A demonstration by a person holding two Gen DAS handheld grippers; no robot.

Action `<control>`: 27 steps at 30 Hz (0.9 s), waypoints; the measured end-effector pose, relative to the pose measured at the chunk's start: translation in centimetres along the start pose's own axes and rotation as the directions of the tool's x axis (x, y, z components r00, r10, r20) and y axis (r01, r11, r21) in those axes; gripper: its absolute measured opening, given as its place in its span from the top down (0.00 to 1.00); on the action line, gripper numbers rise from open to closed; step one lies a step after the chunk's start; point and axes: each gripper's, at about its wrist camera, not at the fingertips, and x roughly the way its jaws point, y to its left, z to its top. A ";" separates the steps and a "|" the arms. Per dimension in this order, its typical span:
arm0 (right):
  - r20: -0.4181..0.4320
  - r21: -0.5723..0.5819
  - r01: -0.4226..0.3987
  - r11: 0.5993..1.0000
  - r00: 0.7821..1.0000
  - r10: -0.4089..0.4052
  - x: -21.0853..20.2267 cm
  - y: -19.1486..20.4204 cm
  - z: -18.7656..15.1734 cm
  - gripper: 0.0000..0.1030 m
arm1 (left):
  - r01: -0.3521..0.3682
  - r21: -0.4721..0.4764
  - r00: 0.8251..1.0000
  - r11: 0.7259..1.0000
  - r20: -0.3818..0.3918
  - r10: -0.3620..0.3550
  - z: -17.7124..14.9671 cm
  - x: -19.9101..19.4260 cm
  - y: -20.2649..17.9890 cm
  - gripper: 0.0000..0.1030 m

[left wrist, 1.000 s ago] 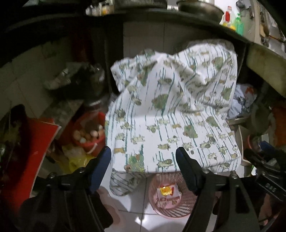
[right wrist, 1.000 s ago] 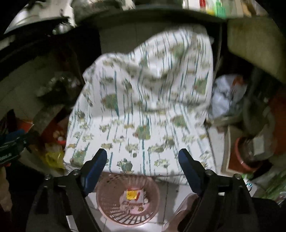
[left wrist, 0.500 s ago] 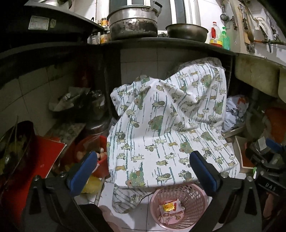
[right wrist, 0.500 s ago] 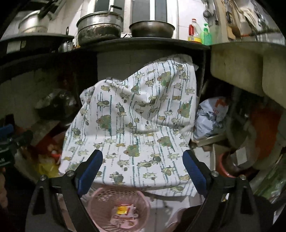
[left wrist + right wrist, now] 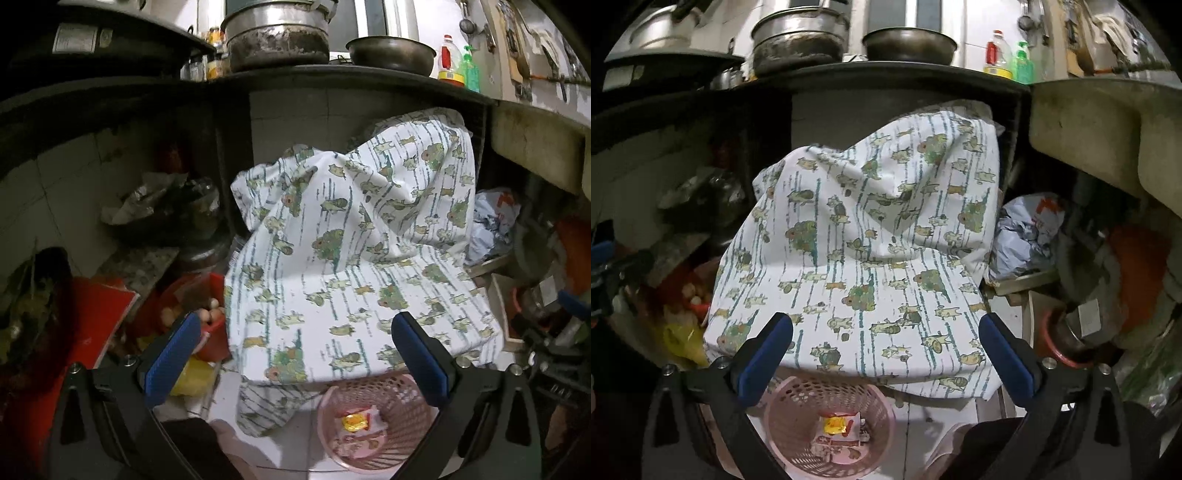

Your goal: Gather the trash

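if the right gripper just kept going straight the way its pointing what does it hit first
Most likely the printed cloth draped over the bulky thing under the counter: it fills the space between the open fingers of the right gripper. The pink basket sits lower, below that line. Depth is hard to judge through the fisheye.

A soft, matt printed cloth (image 5: 354, 266), creased in loose folds, is draped under the dark, smooth-edged bench (image 5: 332, 79). A pink plastic basket (image 5: 402, 424) with a perforated lattice wall is seen on glossy white floor tiles (image 5: 291, 439), glossy printed wrappers (image 5: 356, 421) lying inside it. On the bench, a dulled, soot-stained metal pot (image 5: 277, 37) and a tarnished metal bowl (image 5: 391, 55) are shown beside clear plastic bottles (image 5: 458, 62). The wall is faced with white glazed tiles (image 5: 62, 177). Crumpled thin plastic bags (image 5: 1027, 229) are piled at the right. Each claw is padded with ribbed blue rubber-like pads (image 5: 764, 360) on matt black plastic arms.
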 end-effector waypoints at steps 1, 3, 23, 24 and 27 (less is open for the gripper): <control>0.000 0.004 0.012 1.000 1.000 -0.012 0.1 -0.2 0.0 0.01 | -0.006 0.005 1.000 1.000 0.007 0.006 0.0 0.0 0.0 0.01; 0.009 0.003 0.058 0.998 0.998 -0.058 0.2 -0.4 0.0 0.01 | 0.000 -0.005 1.000 1.000 0.002 0.000 0.0 0.0 0.1 0.01; 0.006 0.015 0.122 0.992 0.993 -0.122 0.9 -1.7 0.2 0.01 | 0.005 -0.059 0.999 0.998 0.038 -0.003 0.6 -0.8 0.6 0.01; 0.011 0.009 0.123 0.992 0.992 -0.123 0.8 -1.6 0.2 0.01 | -0.001 -0.059 0.999 0.998 0.041 0.003 0.7 -0.8 0.6 0.01; 0.012 0.000 0.115 0.993 0.993 -0.115 0.8 -1.5 0.1 0.01 | -0.007 -0.065 0.999 0.998 0.041 0.010 0.8 -0.8 0.8 0.01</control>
